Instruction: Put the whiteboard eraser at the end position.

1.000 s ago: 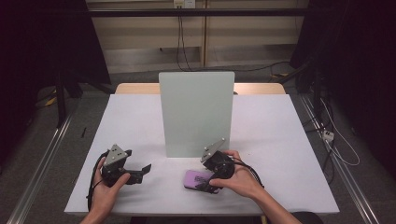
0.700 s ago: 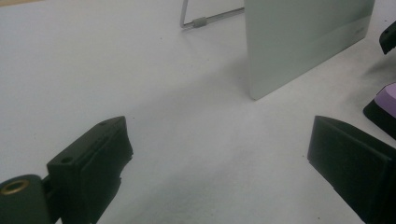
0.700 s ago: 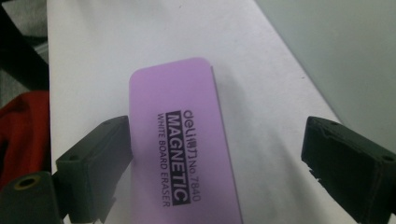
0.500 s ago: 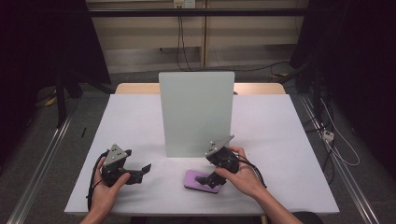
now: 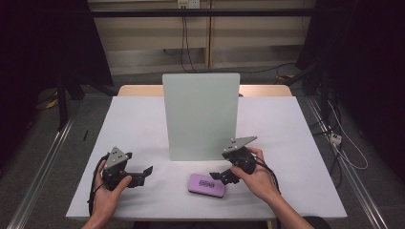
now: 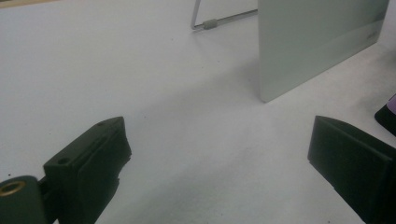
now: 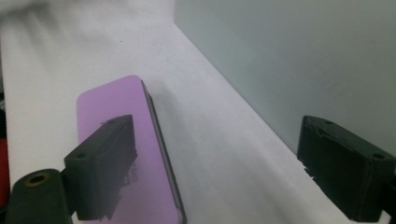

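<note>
Right tongs (image 5: 217, 175): jaws wide apart, nothing pinched. They've just been closing a bit, with nothing caught between the pads. In the right gripper view, one jaw sits over the purple case (image 7: 123, 149), the other is off to the side over bare bench (image 5: 286, 138), close to the panel (image 7: 289, 60). Can't tell if the near jaw actually touches the case.

Left tongs (image 5: 145, 172): jaws wide open too, empty, plain bench between them in the left gripper view. My left hand (image 5: 107, 193) holds them near the front-left of the bench, tips pointing toward the middle.

Purple case lies flat on the bench, near the front edge, just in front of the panel's right half and just left of my right hand (image 5: 258, 179). It has a dark edge band and a small dark label on top. A corner of it peeks in at the right edge of the left gripper view.

Panel: pale green, standing upright mid-bench, with a wire prop behind it. Floor with cables around the bench.
</note>
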